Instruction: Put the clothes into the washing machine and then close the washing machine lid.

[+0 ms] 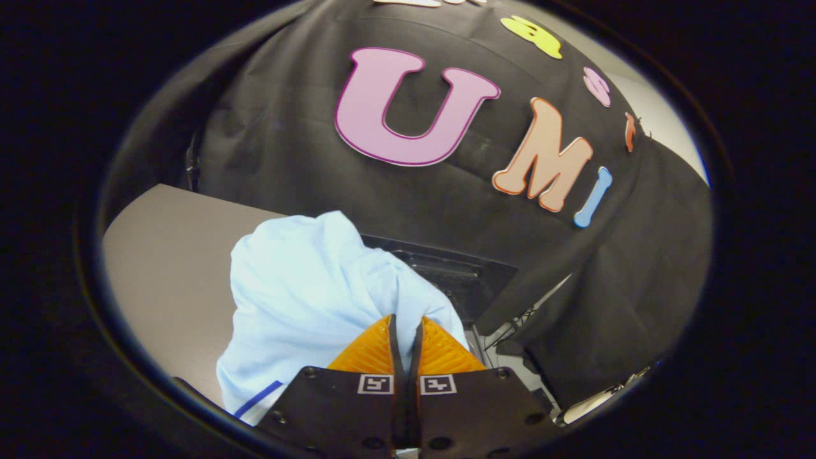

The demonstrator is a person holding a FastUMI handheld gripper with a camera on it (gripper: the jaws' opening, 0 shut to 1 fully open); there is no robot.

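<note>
- Tongs point(405, 331): the two fingers stand almost together, only a thin slit between them. A fold of cloth appears pinched there, though the contact itself is hidden by the fingers, so the hold is judged, not confirmed.
- Garment point(306, 299): a pale blue piece of clothing, with a darker blue stripe at its lower hem, bunches up just ahead of the tongs and to their left. It looks lifted, hanging in soft folds from the fingertips above the grey worktop point(166, 255).
- Washing machine point(446, 274): a dark opening with a dark rim lies just beyond the garment, against the black cloth wall point(287, 146). The garment overlaps its near edge; whether any cloth is already inside cannot be told. The lid cannot be made out.
- Handling, as a judgement: the cloth is light, limp and not fragile. It will sag, swing and trail, and loose ends may catch on the rim. A thick gathered fold near the middle of the bunch is the better place to hold; a single thin layer could slip from the fingers.
- Pose: the tongs point forward and slightly down toward the opening, tilted a little to one side.
- Stage, as a judgement: the garment is being carried to the machine; closing the lid is not yet done.
</note>
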